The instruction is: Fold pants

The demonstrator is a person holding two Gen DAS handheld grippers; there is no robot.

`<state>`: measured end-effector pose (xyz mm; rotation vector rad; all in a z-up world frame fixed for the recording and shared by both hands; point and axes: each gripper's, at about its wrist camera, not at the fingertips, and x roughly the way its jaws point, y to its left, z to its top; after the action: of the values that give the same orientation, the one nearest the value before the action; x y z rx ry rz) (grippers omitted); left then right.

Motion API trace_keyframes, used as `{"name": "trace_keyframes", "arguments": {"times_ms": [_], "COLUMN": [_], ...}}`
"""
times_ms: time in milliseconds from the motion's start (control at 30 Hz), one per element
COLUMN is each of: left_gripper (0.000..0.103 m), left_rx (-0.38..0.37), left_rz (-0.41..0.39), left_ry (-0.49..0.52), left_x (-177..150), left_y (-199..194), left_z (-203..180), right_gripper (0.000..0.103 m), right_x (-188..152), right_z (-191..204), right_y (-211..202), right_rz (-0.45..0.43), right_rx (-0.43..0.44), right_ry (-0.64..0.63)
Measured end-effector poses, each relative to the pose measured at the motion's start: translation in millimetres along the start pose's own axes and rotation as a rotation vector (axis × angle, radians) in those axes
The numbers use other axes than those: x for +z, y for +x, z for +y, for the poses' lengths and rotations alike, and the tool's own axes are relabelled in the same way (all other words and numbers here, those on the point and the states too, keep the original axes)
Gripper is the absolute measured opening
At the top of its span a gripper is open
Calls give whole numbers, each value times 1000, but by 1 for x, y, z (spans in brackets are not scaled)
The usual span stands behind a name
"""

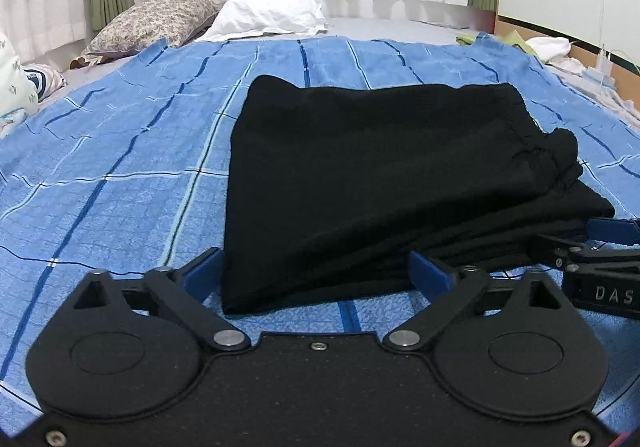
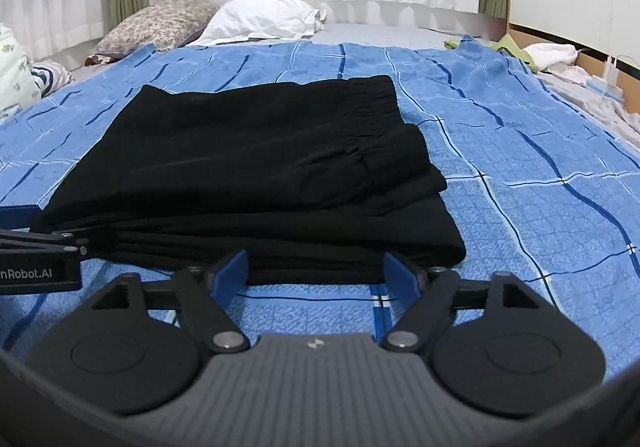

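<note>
Black pants, folded into a soft, limp stack on a blue plaid bedspread — both grippers' jaws apart at its near edge, gripping nothing — best pinched through all layers there.

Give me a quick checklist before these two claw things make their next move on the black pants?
1. Pants folded into a stack: ok.
2. Stack edges aligned: not ok, layers stagger at the right side.
3. Left gripper open, not pinching: ok.
4. Right gripper open, not pinching: ok.
5. Blue bedspread free of clutter around the stack: ok.
6. Cloth snagged on a finger: cannot tell.
</note>
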<state>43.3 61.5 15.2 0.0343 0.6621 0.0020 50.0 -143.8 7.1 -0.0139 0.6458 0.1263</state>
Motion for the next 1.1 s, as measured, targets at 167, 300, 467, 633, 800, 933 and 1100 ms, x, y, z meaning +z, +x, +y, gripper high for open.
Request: {"name": "trace_keyframes", "arguments": {"times_ms": [167,300,467,633,800,933,1100], "left_gripper": [103,103,103,103,103,103,103], "left_rx": [19,35,34,21,15,17,15], "left_rz": [14,24,33,38,36,25,22], "left_ry": [4,-1,-22,-43,-47,-44,-47], "left_x": [0,0,-1,-2,-3,-5,-6], "left_y": [7,10,13,15,15,15,15], "left_z": [-3,-3,-1,3,4,3,4], "right_gripper": [93,98,103,103,103,103,103], "right_x": [-6,-8,-9,-11,-12,-12,-12], "right_z": [-1,-4,-2,0,2,3,2], "right_y": [4,4,7,6,6,6,7], "right_rz": [-11,-8,-2,-11,-15,-16,-15], "right_rx": [-14,-10,4,9,7,5,3], "right_ry": [17,33,9,1,-6,-10,-13]}}
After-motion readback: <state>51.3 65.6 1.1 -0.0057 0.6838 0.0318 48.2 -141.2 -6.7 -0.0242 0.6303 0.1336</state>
